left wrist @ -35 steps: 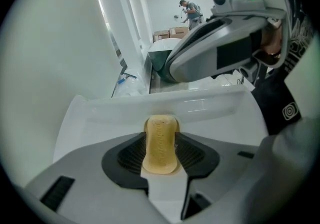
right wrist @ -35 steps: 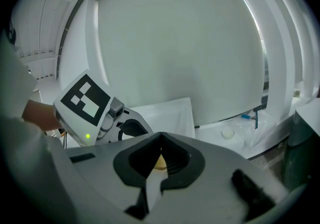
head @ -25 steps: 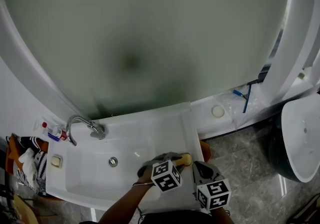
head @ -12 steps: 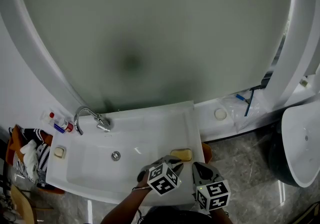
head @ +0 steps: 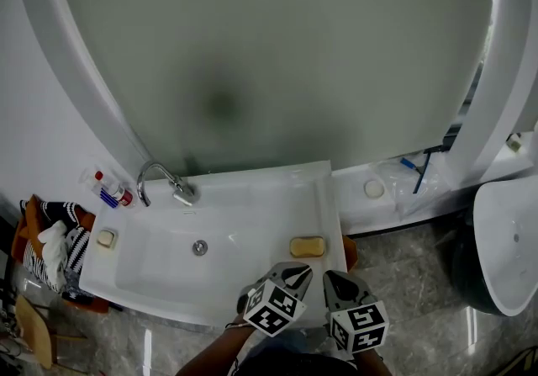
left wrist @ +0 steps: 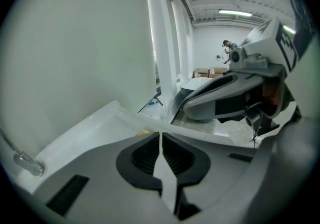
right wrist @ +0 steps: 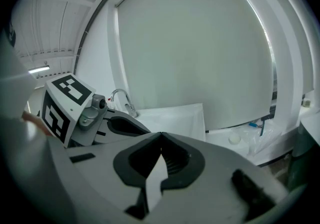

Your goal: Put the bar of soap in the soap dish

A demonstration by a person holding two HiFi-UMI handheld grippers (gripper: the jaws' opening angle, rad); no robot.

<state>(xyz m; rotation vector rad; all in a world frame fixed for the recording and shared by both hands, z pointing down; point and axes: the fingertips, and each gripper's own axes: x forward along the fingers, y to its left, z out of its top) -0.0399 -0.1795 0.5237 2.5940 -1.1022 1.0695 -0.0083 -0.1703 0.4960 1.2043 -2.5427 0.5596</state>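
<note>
**Item:** bar of soap (head: 307, 246), yellow, lies flat on the right ledge of the basin (head: 252, 182), lower centre of head view. It is just above the left tongs (head: 299, 272) and apart from them. Whether a dish sits under it: cannot tell. A pale block in a small holder (head: 105, 238) sits on the left ledge, well apart.

**Tongs:** left jaws have just been closing and are now nearly together, nothing betw. them. Right tongs (head: 335, 280) are pressed together, empty.

**Handling (est.):** bar is stiff and light, prob. slippery if wet. Pinch across the narrow width at mid-length, from above, w/ moderate force.
</note>
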